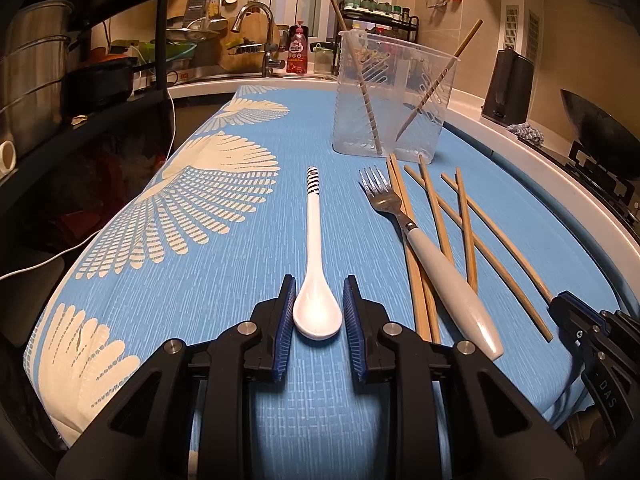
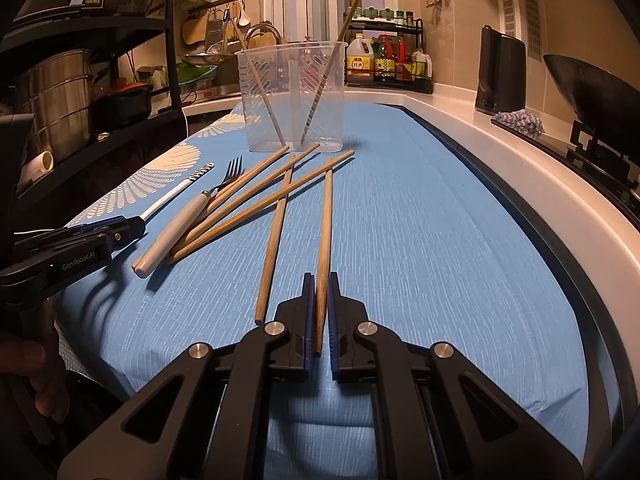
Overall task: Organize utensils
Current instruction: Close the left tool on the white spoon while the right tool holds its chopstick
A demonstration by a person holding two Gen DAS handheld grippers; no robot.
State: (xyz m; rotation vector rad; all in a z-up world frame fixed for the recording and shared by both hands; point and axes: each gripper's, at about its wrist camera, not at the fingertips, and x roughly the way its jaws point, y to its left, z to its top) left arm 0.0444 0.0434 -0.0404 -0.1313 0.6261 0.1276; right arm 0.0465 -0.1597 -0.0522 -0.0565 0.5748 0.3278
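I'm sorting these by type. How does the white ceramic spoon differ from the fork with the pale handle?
The white ceramic spoon is one piece, with black stripes at its handle end; the fork with the pale handle has metal tines on a thick handle. The spoon lies alone on the blue cloth, its bowl between the left gripper's pads; the fork rests across the wooden chopsticks, with no gripper on it. Both lie flat outside the clear plastic holder.

The wok [image 2: 592, 92] runs off the right edge; the spoon [image 2: 176, 194] bowl hides behind the left gripper [image 2: 120, 232].
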